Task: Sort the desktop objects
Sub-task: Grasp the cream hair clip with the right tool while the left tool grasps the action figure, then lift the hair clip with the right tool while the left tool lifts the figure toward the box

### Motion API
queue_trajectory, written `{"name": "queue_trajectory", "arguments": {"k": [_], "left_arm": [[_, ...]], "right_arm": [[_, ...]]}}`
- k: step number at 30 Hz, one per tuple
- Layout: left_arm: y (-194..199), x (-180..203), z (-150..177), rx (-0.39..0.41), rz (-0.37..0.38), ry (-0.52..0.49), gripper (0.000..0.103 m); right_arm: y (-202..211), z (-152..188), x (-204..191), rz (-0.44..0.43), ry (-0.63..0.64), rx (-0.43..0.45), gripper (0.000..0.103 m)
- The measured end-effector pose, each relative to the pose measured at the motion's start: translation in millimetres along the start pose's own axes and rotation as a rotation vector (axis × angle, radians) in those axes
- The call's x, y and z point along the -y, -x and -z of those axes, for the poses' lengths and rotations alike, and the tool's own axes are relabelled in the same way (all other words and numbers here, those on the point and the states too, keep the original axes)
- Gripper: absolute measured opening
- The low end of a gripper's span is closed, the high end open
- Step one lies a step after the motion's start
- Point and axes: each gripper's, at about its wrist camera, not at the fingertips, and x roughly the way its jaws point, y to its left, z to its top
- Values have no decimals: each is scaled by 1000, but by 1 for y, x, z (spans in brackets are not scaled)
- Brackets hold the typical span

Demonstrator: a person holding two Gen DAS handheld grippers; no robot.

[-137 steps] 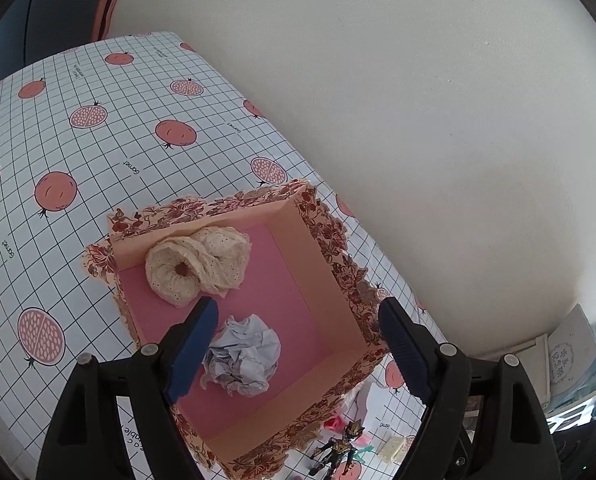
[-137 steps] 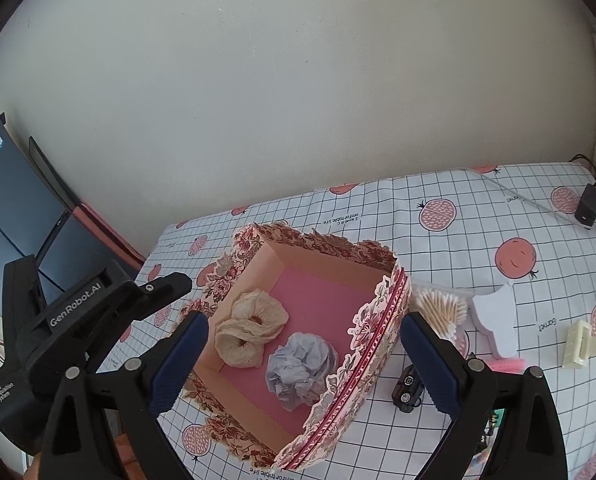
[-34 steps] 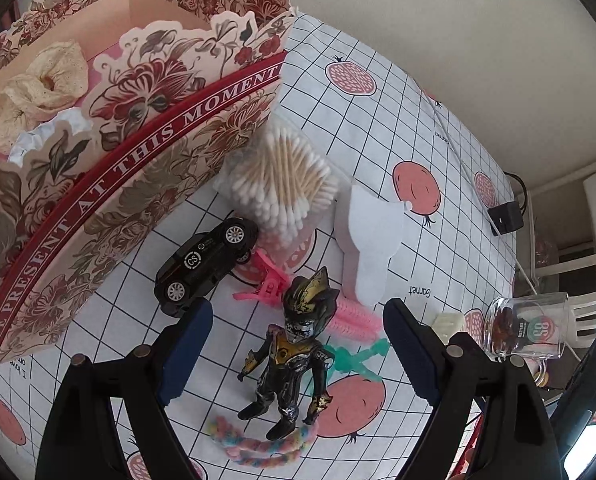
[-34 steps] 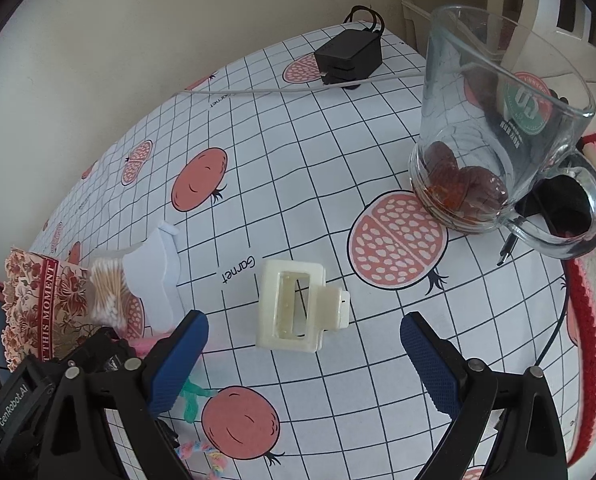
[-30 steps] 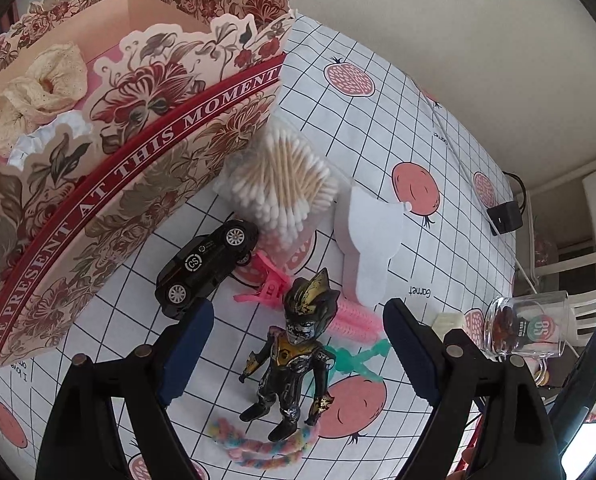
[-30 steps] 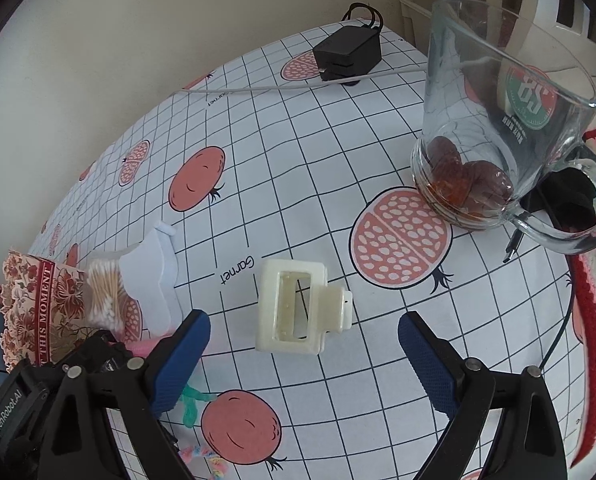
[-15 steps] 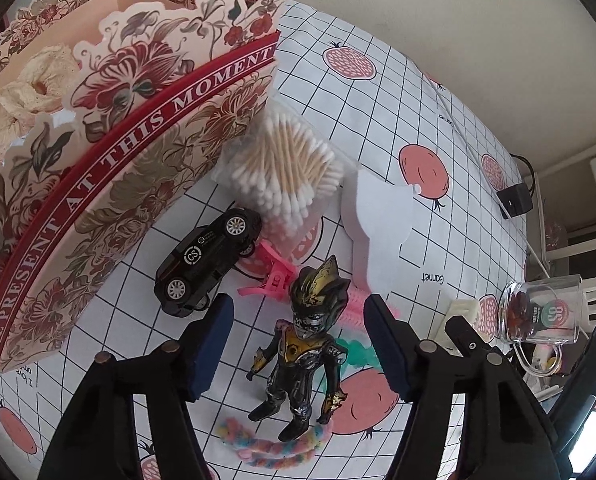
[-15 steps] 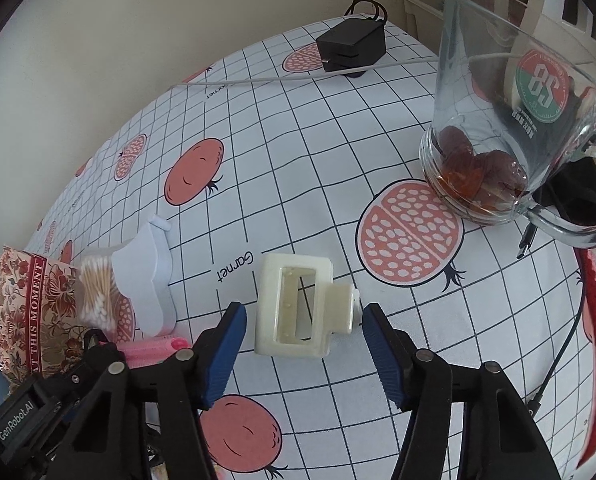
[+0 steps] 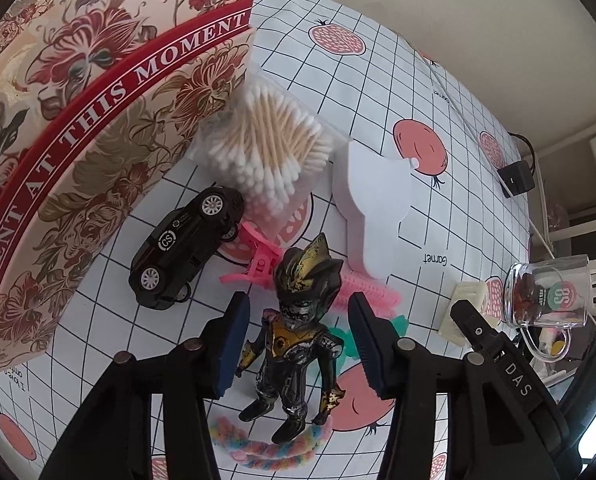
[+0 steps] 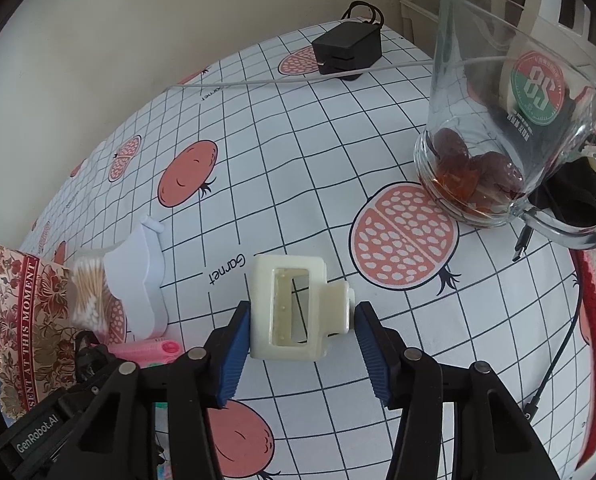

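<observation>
Desktop objects are mostly still loose on the table point(image 10: 257, 128). Left gripper point(image 9: 298, 344) points steeply down, jaws closing around the toy figure point(image 9: 298, 332) without touching it. Right gripper point(image 10: 302, 340) is closing on the cream clip point(image 10: 293, 304), one pad touching. Toy car point(image 9: 185, 248) and cotton swabs point(image 9: 269, 152) wait beside the floral box point(image 9: 97, 120) beyond.

dark toy figure point(image 9: 293, 332) supine, cream clip point(image 10: 295, 306) flat

The floral box point(image 9: 97, 112) runs off the frame's left edge — its red lettering cut short, its inside hidden.
</observation>
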Motion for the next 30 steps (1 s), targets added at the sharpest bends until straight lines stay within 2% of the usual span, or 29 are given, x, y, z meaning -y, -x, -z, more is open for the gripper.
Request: {"name": "queue_trajectory", "arguments": {"k": [4, 20, 22, 23, 30], "left_arm": [[0, 4, 1, -9, 24, -19, 39], [9, 7, -1, 1, 81, -30, 38], [14, 10, -2, 13, 100, -40, 36], [16, 12, -2, 19, 104, -45, 32], [26, 16, -6, 43, 140, -49, 31]], "right_arm": [[-1, 1, -2, 6, 15, 1, 54], [-2, 1, -5, -11, 21, 0, 54], [-1, 2, -7, -16, 28, 2, 53], [-1, 2, -7, -18, 30, 3, 52], [6, 1, -11, -55, 25, 9, 48]]}}
